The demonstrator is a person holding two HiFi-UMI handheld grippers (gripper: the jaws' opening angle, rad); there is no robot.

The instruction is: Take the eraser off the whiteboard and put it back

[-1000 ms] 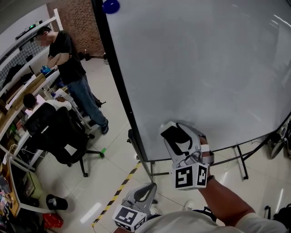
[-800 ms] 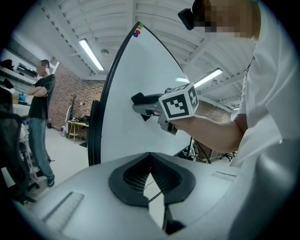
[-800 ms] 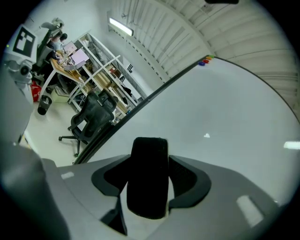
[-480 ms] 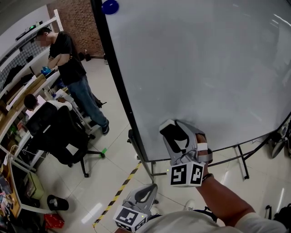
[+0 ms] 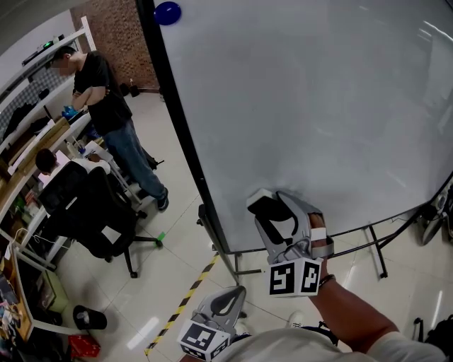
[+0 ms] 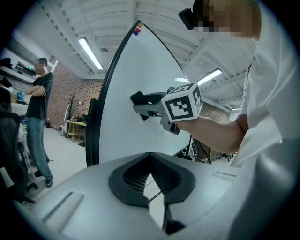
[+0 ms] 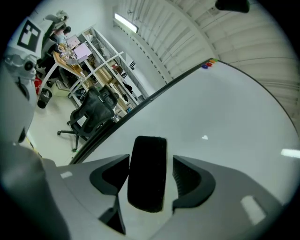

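- At the far left, a standing person (image 5: pixel 106 99) in a dark top is seen beside long desks, with arms folded.
- Below that person, a black office chair (image 5: pixel 92 215) is set on the tiled floor, and a strip of yellow-and-black tape (image 5: pixel 185 295) is laid across the tiles nearer the middle.
- The left gripper (image 6: pixel 150 158) is held low and clear of the board; its jaws are closed together and nothing is caught between them.
- The whiteboard (image 5: pixel 318 106) is stood on a wheeled frame and fills the right of the head view; a blue magnet (image 5: pixel 168 12) is stuck near its top edge.
- The right gripper (image 7: pixel 151 164) is pointed at the lower part of the board, and its jaws are opening.
- The black eraser (image 7: pixel 146 183) is seen against the board's face, between those jaws; a gap is shown at the right pad, so it is no longer clamped.
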